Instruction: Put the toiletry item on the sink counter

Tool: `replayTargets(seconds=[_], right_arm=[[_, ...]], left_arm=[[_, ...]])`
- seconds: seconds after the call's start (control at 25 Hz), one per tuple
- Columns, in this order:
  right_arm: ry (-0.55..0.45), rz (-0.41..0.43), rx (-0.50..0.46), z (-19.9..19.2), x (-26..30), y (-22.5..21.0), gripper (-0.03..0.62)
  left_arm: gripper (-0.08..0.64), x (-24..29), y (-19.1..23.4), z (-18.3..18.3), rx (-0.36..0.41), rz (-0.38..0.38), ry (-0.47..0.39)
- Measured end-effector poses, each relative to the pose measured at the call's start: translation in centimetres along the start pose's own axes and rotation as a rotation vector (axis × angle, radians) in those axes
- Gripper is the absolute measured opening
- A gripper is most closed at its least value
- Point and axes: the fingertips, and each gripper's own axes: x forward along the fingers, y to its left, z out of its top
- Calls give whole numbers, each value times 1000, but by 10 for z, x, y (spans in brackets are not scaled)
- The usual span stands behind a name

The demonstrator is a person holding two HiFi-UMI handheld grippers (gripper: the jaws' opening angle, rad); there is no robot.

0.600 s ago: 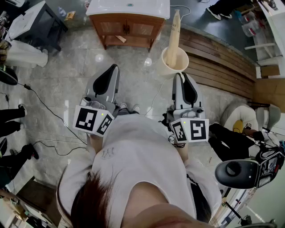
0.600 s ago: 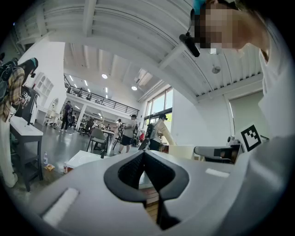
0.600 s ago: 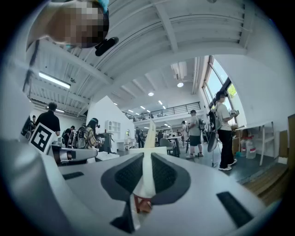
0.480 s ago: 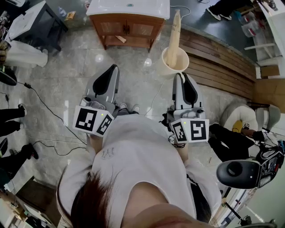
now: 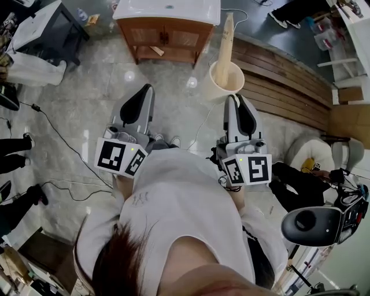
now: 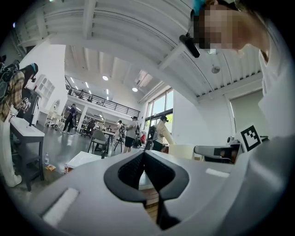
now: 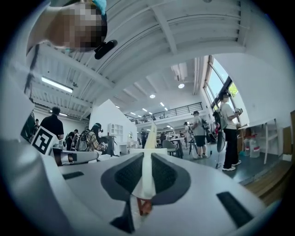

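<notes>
While both grippers point toward the top of the head view, grey floor [image 5: 173, 87] lies between them and the sink counter [image 5: 191, 13] at top centre. The counter is white and sits on a wooden cabinet [image 5: 165, 36].

A cream bucket [image 5: 211, 89] stands on the floor just ahead of the right gripper [image 5: 234, 99], to the right of the cabinet. It contains one tall pale item [image 5: 224, 43], set nearly upright, with its tip reaching level with the counter's right end. This may be the toiletry item, though the view is too coarse to confirm it.

Wooden planks [image 5: 283, 87] run across the upper right, beyond the bucket. A black table [image 5: 49, 32] stands at upper left. A cable [image 5: 63, 144] trails over the floor at left.

The left gripper [image 5: 145, 91] has its jaws closed pad against pad, with nothing between them. The right gripper's jaws stand a narrow slit apart and grip nothing. The bucket and the tall item show through the slit.
</notes>
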Motion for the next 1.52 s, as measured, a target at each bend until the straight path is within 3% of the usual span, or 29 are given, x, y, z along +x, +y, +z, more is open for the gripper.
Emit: replayTargets(seconds=[0.28,0.64,1.12,1.52], right_arm=[[0,15,-19,-1,4,-5,49],[23,-18,-18,-10,34,-12,48],[-20,-99,-33,7,133,-6,48],[-16,-138,-27,0,185,-9,48]], left_arm=[[-15,3,-2,-6,-5,5,8],[-15,24,25,-9,-18,-6,20],[-15,86,118,32,11,-72,-9],[-15,120,167,30,-5,-88,3]])
